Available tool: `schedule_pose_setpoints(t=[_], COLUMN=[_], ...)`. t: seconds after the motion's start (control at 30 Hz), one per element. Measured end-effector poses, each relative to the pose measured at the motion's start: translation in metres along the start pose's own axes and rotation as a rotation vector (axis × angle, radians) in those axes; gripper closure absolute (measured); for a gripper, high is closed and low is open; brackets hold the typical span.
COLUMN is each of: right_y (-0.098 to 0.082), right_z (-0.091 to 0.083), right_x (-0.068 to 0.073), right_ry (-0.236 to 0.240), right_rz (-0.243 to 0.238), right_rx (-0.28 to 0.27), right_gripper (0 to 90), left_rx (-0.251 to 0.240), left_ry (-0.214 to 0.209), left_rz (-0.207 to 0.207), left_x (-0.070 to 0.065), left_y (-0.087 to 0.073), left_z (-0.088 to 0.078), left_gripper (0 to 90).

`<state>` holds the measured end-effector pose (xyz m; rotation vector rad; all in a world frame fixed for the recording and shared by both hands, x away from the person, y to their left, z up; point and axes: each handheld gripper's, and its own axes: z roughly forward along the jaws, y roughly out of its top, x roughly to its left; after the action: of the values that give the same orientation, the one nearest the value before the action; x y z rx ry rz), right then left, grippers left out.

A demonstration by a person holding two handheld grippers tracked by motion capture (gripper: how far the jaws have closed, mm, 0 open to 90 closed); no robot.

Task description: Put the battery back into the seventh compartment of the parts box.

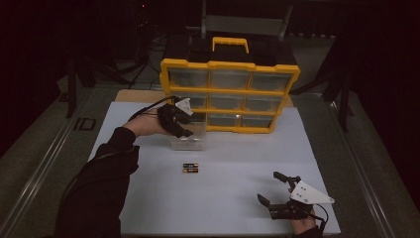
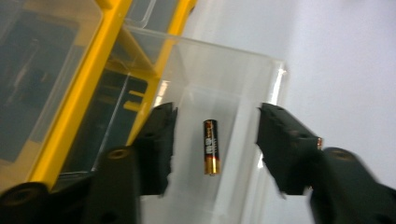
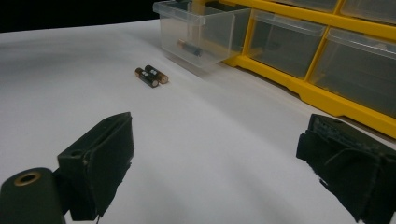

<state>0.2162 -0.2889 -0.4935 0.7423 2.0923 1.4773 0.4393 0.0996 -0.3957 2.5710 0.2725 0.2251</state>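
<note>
Left gripper (image 2: 215,140) released over drawer (image 2: 261,70), battery (image 2: 210,146) inside; right gripper (image 3: 215,163) open; next pair (image 1: 190,168): grasp squarely, drop low.

The left gripper (image 1: 184,124) is raised at the end of a dark-sleeved forearm, jaws apart. The right gripper (image 1: 271,191) sits low, its jaws spread wide.

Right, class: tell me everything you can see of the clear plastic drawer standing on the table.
The clear plastic drawer is a small open-topped bin of see-through plastic with thin walls. It stands upright on the white table, pulled out in front of the yellow organizer. One battery lies on its floor. The left gripper hangs over it, jaws open on either side of the battery without touching it.
</note>
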Motion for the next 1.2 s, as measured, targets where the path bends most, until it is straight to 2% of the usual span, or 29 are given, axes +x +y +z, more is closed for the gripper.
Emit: schedule_pose_setpoints(t=[0.07,0.1,0.13,0.33,0.5,0.57,0.7,0.9,1.2], right_y=[0.000,0.000,0.000,0.000,0.000,0.000,0.000,0.000,0.001], right_z=[0.000,0.000,0.000,0.000,0.000,0.000,0.000,0.001,0.001], right_x=[0.000,0.000,0.000,0.000,0.000,0.000,0.001,0.001,0.001], right_ry=[0.000,0.000,0.000,-0.001,0.001,0.001,-0.001,0.001,-0.001], right_rz=[0.000,0.000,0.000,0.001,0.000,0.001,0.000,0.002,-0.002], right_rx=[0.000,-0.001,-0.001,-0.001,0.000,0.001,0.001,0.001,0.002], right_gripper=[8.6,8.6,8.6,8.6,8.6,8.6,8.6,8.6,8.6], left_rx=[-0.020,-0.022,-0.028,-0.065,-0.071,-0.081,-0.094,-0.116,-0.135], left_ry=[-0.013,-0.016,-0.020,-0.043,-0.039,-0.050,-0.053,-0.074,-0.068], left_rz=[-0.015,-0.021,-0.034,-0.062,-0.065,-0.068,-0.067,-0.076,-0.085], left_x=[-0.001,-0.001,-0.002,-0.008,-0.015,-0.018,-0.021,-0.029,-0.038], left_y=[0.000,0.000,0.001,0.002,0.002,0.001,-0.001,-0.003,-0.010], left_z=[-0.002,-0.004,-0.005,-0.011,-0.014,-0.016,-0.020,-0.026,-0.034], left_gripper=[39.0,29.5,29.5,14.1,9.4,5.4,2.1,2.4,2.6])
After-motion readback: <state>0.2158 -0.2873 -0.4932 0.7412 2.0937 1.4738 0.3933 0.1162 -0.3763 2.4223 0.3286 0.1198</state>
